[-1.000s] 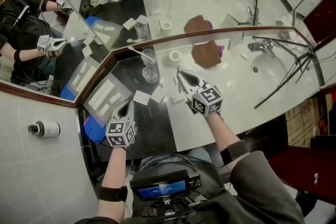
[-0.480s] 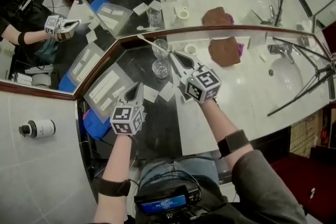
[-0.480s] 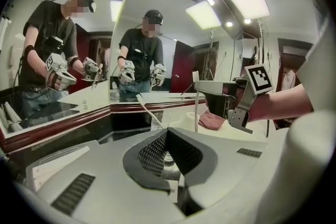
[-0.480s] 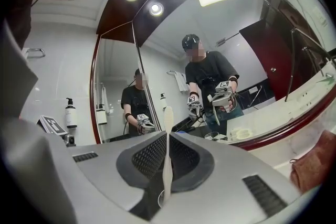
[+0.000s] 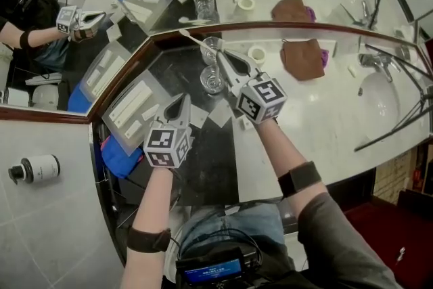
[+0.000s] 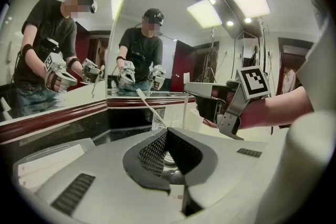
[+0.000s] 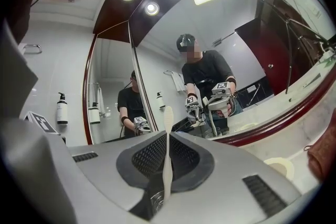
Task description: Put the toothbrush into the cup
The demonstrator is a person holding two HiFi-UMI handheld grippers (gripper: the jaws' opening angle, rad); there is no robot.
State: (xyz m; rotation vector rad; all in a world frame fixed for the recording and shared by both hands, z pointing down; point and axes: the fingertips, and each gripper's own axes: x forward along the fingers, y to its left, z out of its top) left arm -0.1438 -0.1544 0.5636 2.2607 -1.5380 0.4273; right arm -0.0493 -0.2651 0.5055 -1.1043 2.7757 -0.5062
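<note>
A clear glass cup (image 5: pixel 211 80) stands on the dark counter by the mirror, with one white toothbrush (image 5: pixel 193 38) leaning out of it to the upper left. My right gripper (image 5: pixel 220 54) is shut on a second white toothbrush (image 7: pixel 167 155), held upright across its jaws just over the cup's rim. The glass (image 7: pixel 155 199) shows below the jaws. From the left gripper view that brush (image 6: pixel 185 110) hangs under the right gripper (image 6: pixel 191 89). My left gripper (image 5: pixel 181 99) is shut and empty, a short way in front of the cup (image 6: pixel 157 119).
White cards (image 5: pixel 218 115) lie on the counter between the grippers. Clear packets (image 5: pixel 132 108) and a blue item (image 5: pixel 118 156) sit at the left. A white ring (image 5: pixel 256 54), a brown cloth (image 5: pixel 302 57), a tap (image 5: pixel 371 61) and a basin (image 5: pixel 379 95) lie to the right. Mirrors rise behind.
Both grippers have moved forward toward the mirror. The right one has carried its toothbrush from the pale counter to the cup's rim; the left one has closed in on the cup.
</note>
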